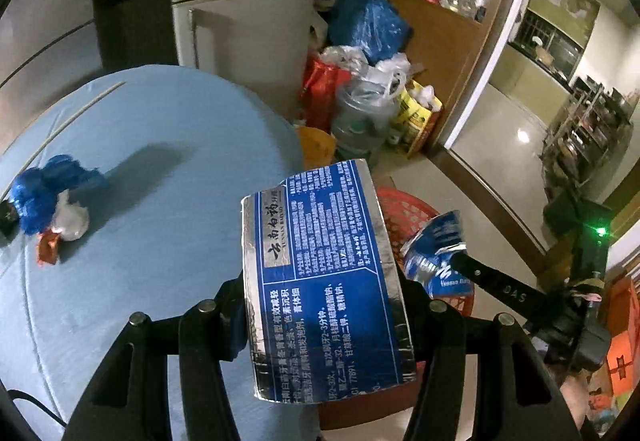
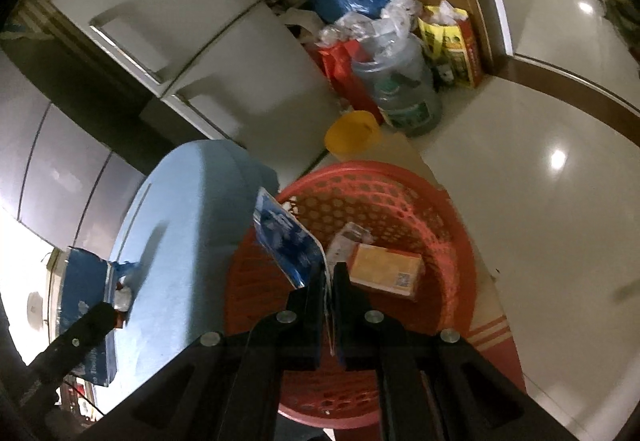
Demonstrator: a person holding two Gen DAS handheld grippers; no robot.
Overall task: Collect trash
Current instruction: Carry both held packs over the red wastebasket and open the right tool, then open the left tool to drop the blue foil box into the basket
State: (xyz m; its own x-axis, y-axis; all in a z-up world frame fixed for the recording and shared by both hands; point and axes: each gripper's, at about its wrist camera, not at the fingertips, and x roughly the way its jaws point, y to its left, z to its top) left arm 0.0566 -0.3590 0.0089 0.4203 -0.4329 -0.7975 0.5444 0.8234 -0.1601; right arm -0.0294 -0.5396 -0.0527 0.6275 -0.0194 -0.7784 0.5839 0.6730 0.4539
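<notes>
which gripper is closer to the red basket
Right. The right gripper, shut on a torn blue wrapper, hangs directly over the red basket. The left gripper, holding a blue box, sits at the table edge beside it.

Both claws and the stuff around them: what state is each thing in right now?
Left claw: shut on the blue box, held above the table edge.
Right claw: shut on the blue wrapper, over the red basket.
Red basket: on the floor, holding an orange box.
Trash pile: lying on the blue table.
Fridge: doors closed.
</notes>
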